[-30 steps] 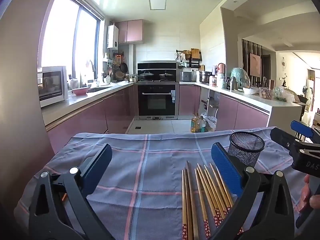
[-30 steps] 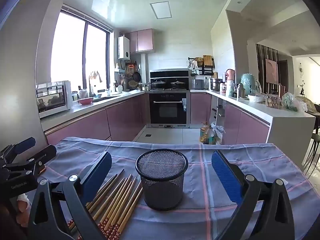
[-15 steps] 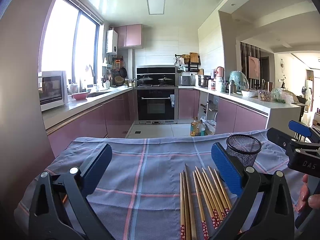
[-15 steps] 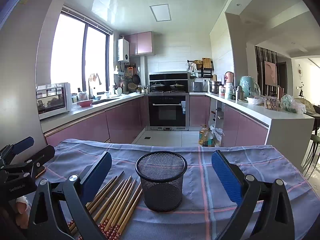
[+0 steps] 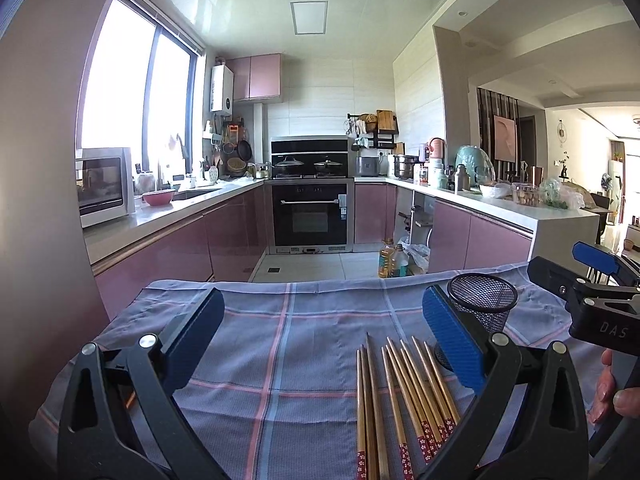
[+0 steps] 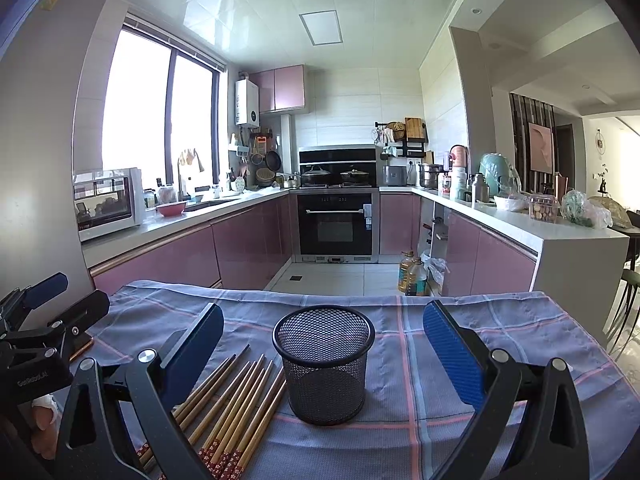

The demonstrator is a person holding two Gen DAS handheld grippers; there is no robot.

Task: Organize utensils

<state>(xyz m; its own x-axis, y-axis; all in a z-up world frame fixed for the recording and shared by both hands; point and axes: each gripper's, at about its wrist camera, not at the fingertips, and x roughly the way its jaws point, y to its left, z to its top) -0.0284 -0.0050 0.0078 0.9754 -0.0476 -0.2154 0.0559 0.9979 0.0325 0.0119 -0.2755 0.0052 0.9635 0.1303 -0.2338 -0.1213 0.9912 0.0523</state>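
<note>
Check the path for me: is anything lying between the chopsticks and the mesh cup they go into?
Nothing visible does. The chopsticks lie loose on the cloth right beside the upright mesh cup, whose mouth looks empty. Both the left hand-held gripper and right hand-held gripper are open, holding nothing.

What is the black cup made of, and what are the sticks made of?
The black cup looks like metal wire mesh, painted matte black: you can see through its tiny holes to the cloth behind. The sticks look like bamboo or wood: tan, smooth, slightly shiny, with red flower-patterned ends. Which of the two is hard to tell.
</note>
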